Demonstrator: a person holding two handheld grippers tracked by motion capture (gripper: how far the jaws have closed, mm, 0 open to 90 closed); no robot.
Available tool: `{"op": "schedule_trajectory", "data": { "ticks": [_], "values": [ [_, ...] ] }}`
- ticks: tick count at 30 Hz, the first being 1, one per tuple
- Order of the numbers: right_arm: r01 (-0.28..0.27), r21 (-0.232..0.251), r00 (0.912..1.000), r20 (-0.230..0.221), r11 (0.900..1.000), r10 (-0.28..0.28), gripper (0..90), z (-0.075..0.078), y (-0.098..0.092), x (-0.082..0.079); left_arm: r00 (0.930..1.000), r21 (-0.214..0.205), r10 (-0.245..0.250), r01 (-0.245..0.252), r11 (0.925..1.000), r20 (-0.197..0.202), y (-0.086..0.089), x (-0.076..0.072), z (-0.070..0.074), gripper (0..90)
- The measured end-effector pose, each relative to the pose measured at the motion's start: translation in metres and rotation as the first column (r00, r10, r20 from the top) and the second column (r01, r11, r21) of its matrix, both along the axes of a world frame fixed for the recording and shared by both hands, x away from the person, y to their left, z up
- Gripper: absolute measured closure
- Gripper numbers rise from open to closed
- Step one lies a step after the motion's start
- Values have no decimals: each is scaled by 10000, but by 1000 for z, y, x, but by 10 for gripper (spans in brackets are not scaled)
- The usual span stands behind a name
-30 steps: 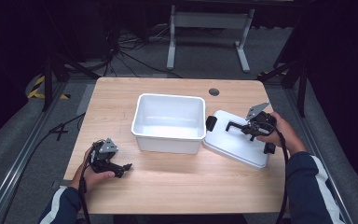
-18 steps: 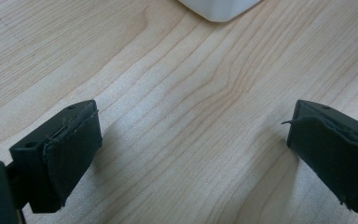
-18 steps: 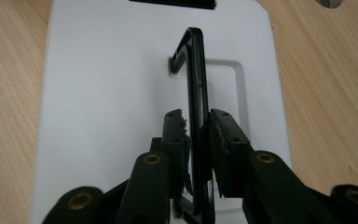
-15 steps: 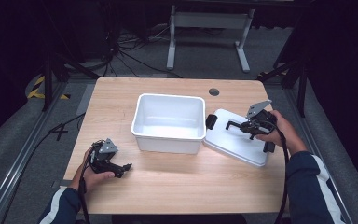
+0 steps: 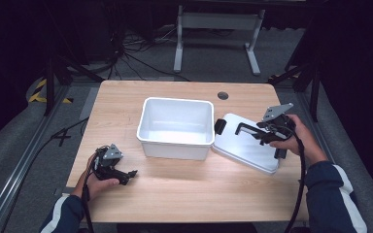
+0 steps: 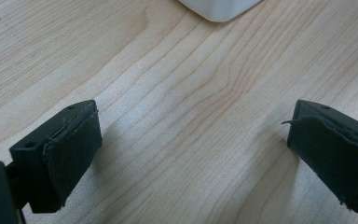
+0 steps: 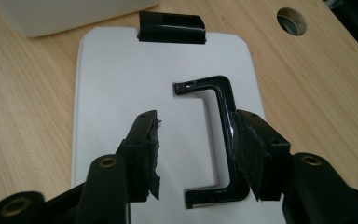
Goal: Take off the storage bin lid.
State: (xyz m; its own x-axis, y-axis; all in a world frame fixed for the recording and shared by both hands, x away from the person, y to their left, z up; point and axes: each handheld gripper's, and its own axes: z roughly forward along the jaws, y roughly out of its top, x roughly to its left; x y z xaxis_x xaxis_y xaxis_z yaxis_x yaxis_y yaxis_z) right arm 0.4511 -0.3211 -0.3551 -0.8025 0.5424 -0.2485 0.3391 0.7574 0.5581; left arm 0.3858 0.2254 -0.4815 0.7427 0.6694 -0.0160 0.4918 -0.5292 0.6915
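Light wooden tabletop [image 5: 184, 194], dark floor and cables beyond. Central on it: white rectangular plastic tub [image 5: 176, 127], interior bare. Flat white plastic lid [image 5: 245, 145] with black handle [image 7: 219, 140] and black end clip [image 7: 171, 27] just right of tub, close to table's right edge. Right gripper [image 7: 196, 151] over lid, jaws apart, straddling handle bar. Left gripper [image 6: 191, 144] near front-left edge, jaws wide apart over bare wood. No legible writing.

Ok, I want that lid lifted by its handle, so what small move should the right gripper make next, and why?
Probably close the right gripper. Its jaws are open astride the bar of the black handle, one pad already against it, and the lid lies flat on the table.
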Motion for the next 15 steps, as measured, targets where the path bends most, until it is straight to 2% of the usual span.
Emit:
{"op": "schedule_trajectory", "data": {
  "ticks": [6,9,11,15],
  "values": [
    [416,102,9991,84,9991,-417,469,5,-3,-12,10000,-49,-11,11,10000,25,0,0,0,34],
    [704,353,9971,265,9969,-713,439,7,-7,-19,10000,-31,-72,72,10000,26,0,1,0,34],
    [901,344,9949,432,9953,-915,397,8,-9,-23,10000,-28,-59,59,10000,35,0,1,0,34],
    [1105,403,9920,570,9931,-1127,370,6,-14,-34,10000,-33,-71,71,10000,10,0,1,0,34]
  ]
}}
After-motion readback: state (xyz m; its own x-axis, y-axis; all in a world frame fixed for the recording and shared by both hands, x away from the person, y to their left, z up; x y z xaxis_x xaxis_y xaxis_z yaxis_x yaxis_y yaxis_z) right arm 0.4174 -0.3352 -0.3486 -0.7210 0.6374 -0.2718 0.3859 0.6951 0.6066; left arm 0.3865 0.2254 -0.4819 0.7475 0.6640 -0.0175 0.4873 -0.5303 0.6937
